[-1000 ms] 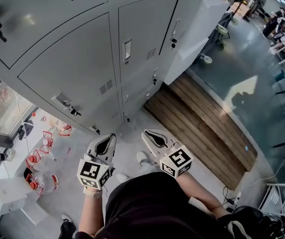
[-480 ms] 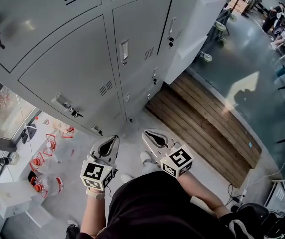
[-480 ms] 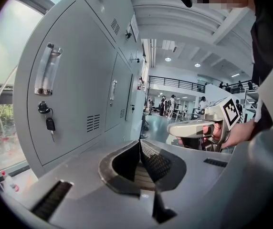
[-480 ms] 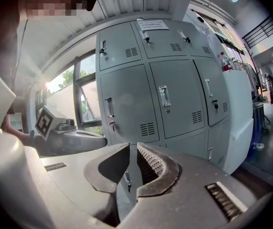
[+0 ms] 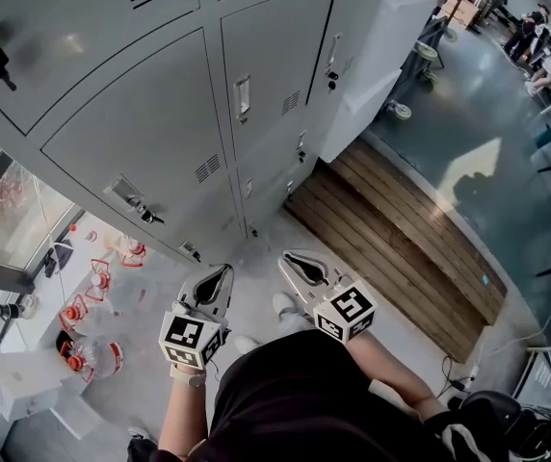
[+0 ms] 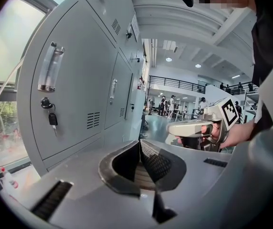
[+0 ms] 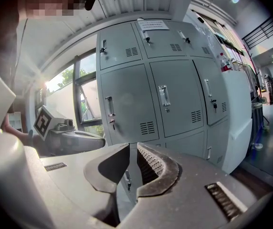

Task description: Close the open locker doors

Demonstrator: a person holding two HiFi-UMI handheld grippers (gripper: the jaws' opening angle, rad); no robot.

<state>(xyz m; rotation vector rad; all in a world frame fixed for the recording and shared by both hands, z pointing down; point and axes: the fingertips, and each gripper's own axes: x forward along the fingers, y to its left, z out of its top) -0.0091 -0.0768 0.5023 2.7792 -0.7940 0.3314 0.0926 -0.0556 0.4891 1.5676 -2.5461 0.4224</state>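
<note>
Two grippers, neither on anything: the left gripper [image 5: 212, 283] and the right gripper [image 5: 304, 269] hang low in front of the person's body, side by side, pointing toward the foot of the lockers [image 5: 131, 138] and well apart from them. The left claw is pressed together, tips meeting, nothing between. The right claw is all but together too, just a thin slit, also empty. The locker doors [image 5: 275, 75] fill the upper left of the head view, grey, in several columns, and every one that shows sits flush with its frame. The right gripper view shows the same bank from the front, all flat. A key [image 6: 53, 119] dangles from the lock of the near door in the left gripper view, under its handle [image 6: 49, 68]. A white cabinet [image 5: 391, 41] stands just beside the last column, and a plank strip [image 5: 391, 243] runs past it. Judged step: no closing is under way, so this is either a gap between doors or the visible bank is finished. Whether any door outside these views is open cannot be told. The next move likely calls for turning to find a door ajar, raising one gripper to its free edge and pushing with the closed claw until it seats. No grasp is needed, just keep clear of the key and handles.
</note>
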